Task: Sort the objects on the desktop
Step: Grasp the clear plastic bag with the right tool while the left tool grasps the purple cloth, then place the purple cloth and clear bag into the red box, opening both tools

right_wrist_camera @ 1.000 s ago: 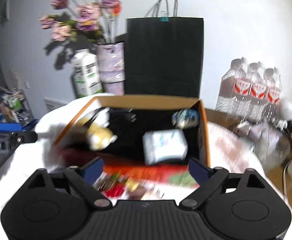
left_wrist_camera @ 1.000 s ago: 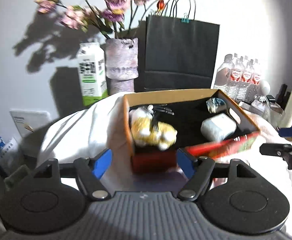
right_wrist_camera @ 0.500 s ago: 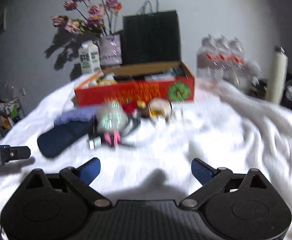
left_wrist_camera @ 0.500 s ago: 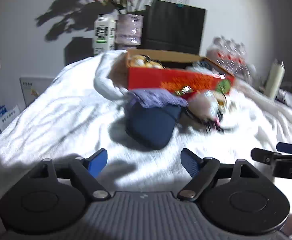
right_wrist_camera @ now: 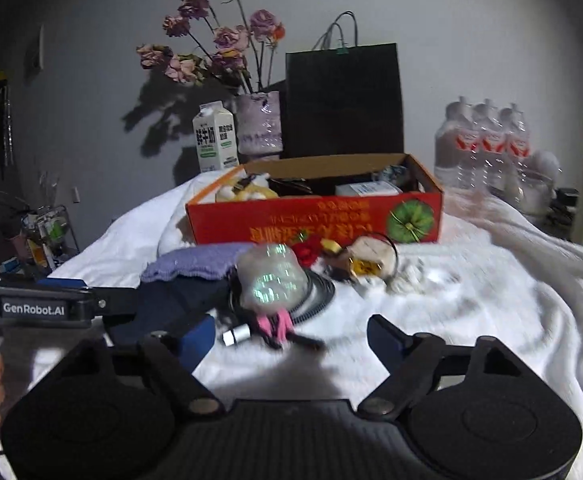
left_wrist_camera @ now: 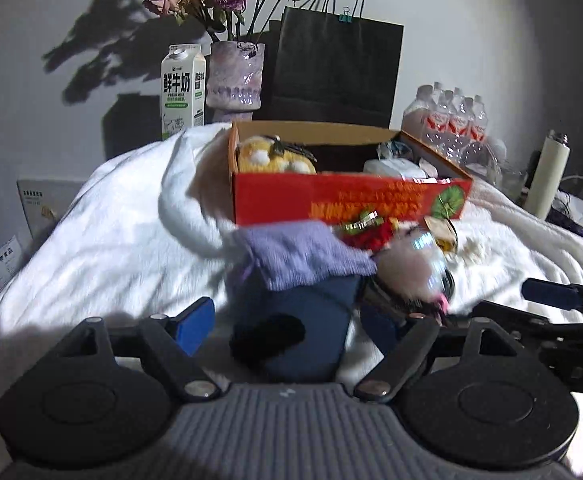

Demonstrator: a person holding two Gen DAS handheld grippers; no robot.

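Note:
A red cardboard box (left_wrist_camera: 351, 200) (right_wrist_camera: 315, 216) stands on the white cloth and holds a yellow plush toy (left_wrist_camera: 271, 158) and white packets. In front of it lie a navy pouch (left_wrist_camera: 299, 320) (right_wrist_camera: 171, 304), a purple knitted cloth (left_wrist_camera: 303, 256) (right_wrist_camera: 199, 262), a shiny wrapped bundle with pink ends (right_wrist_camera: 271, 276), a red trinket (right_wrist_camera: 307, 248) and a small round tan item (right_wrist_camera: 371, 258). My left gripper (left_wrist_camera: 287, 320) is open with the navy pouch between its fingers, not gripped. My right gripper (right_wrist_camera: 291, 336) is open above the cloth just before the bundle.
A milk carton (left_wrist_camera: 183, 88), a vase of dried roses (left_wrist_camera: 235, 76) and a black paper bag (left_wrist_camera: 335, 68) stand behind the box. Water bottles (right_wrist_camera: 487, 144) and a white flask (left_wrist_camera: 547, 176) are at the right. The left gripper's side (right_wrist_camera: 43, 306) shows at the right view's left.
Both grippers dropped from above the box, pulled back, and now moved forward again toward the items; the left one now straddles the navy pouch. Both stayed open.

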